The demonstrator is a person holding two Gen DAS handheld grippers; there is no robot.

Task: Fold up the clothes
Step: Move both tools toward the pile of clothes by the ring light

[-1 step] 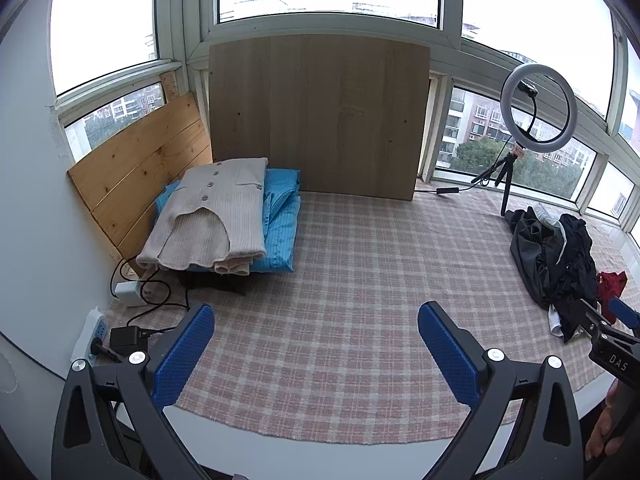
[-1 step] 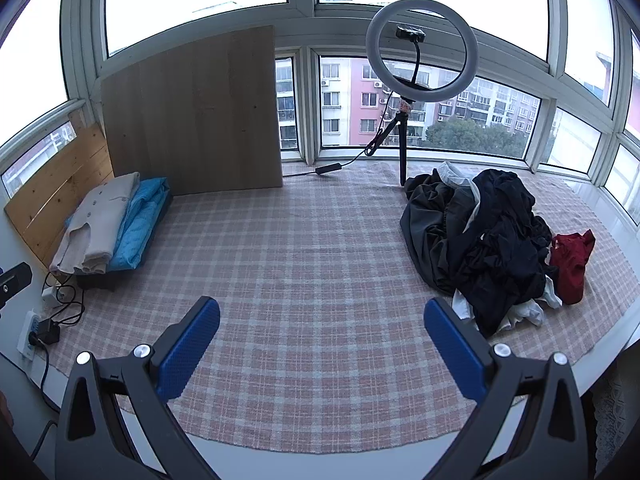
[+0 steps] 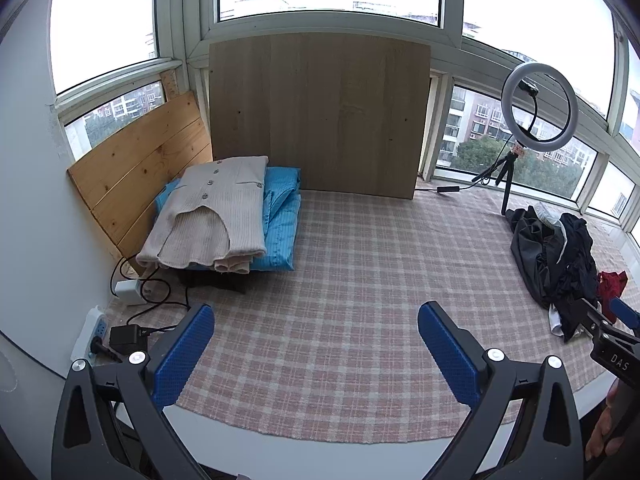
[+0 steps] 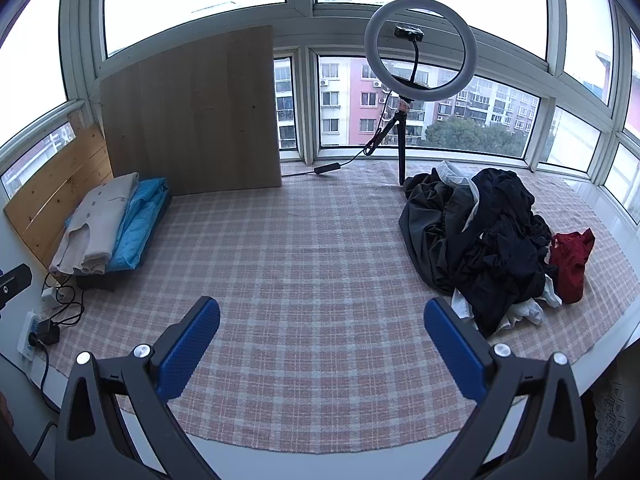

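Observation:
A heap of unfolded dark clothes [image 4: 480, 240] lies on the right side of the plaid cloth [image 4: 312, 240], with a red garment [image 4: 570, 264] at its right edge and white fabric poking out. At the back left, a folded beige knit cardigan [image 3: 216, 212] rests on a folded blue garment [image 3: 282, 220]. My left gripper [image 3: 316, 310] hovers open over the cloth's near edge, holding nothing. My right gripper [image 4: 322, 305] is also open and empty, left of the dark heap. Part of the right gripper [image 3: 612, 332] shows at the right edge of the left wrist view.
A ring light on a tripod [image 4: 420, 48] stands behind the heap by the windows. A large wooden board [image 4: 192, 116] leans at the back, and a pine plank panel [image 3: 140, 168] at the left. A power strip with cables [image 3: 92, 332] lies beside the folded stack.

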